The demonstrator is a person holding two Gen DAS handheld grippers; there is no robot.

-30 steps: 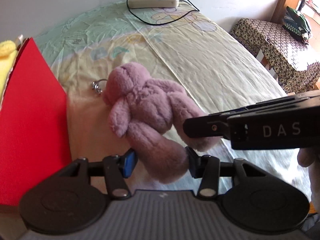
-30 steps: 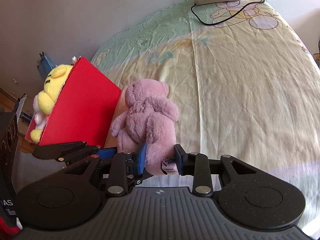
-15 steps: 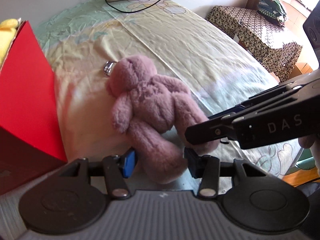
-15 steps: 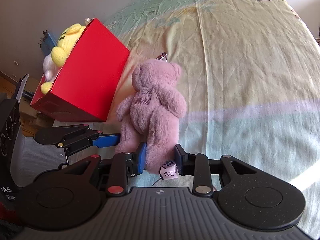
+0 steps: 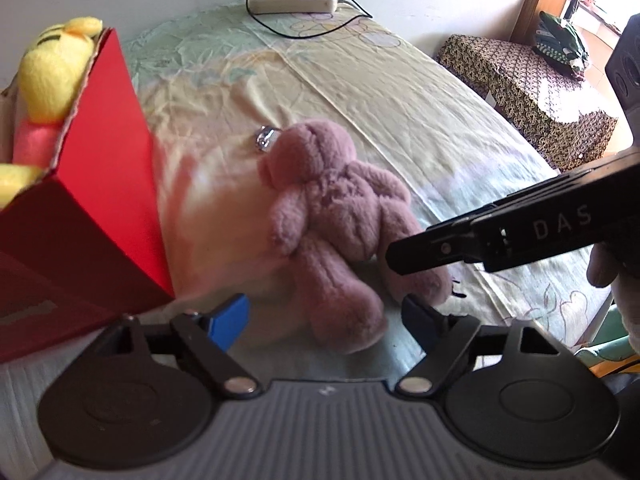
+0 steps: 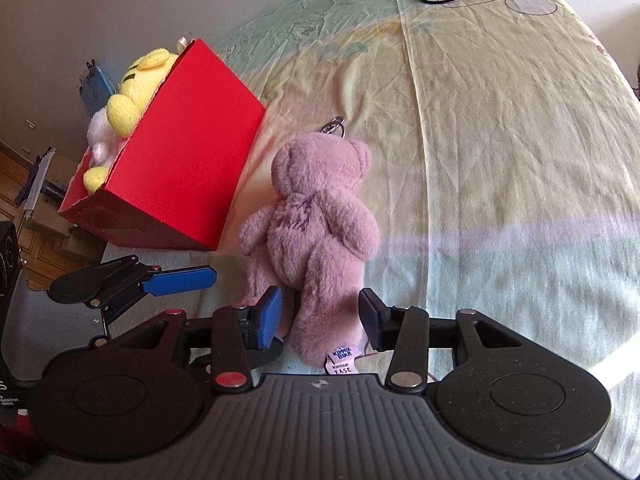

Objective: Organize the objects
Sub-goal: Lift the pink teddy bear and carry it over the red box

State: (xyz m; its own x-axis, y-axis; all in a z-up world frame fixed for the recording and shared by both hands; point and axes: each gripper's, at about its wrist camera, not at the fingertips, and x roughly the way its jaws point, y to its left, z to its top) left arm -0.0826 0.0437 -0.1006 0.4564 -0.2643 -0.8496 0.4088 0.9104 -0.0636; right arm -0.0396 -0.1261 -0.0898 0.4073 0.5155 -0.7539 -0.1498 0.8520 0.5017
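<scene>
**Operator:** Report the position and material of the pink plush bear [image 6: 310,232].

**Technician:** It lies face down on the bed sheet [image 6: 500,128], near the sheet's front edge, head toward the far end. Its pile is short, dense and matted in places. A metal key ring [image 6: 334,125] is fixed at the top of its head, and a printed fabric label [image 6: 342,358] hangs from one foot.

**Operator:** State of the left gripper [image 5: 326,314]?

**Technician:** Jaws spread wide — one of the bear's legs lies between the blue pads with clear gaps on both sides, so nothing is clamped.

**Operator:** And the right gripper [image 6: 320,318]?

**Technician:** Also parted. Its pads flank the bear's other leg without pressing it. In the left wrist view this gripper's black body enters from the right, marked "DAS".

**Operator:** What is beside the bear?

**Technician:** A red cardboard box [image 6: 176,172] — smooth matte walls, open top — stands just beside the bear on its left, tilted. A yellow knitted plush [image 6: 134,88] and a white plush [image 6: 100,140] sit inside it.

**Operator:** Surface and room?

**Technician:** The sheet is thin, wrinkled cotton, pale yellow and green with cartoon prints. A white power strip [image 5: 294,0] with a black plug and cable rests at the far edge against a plain wall. Right of the bed stands a piece of furniture draped in a patterned cloth [image 5: 532,88].
</scene>
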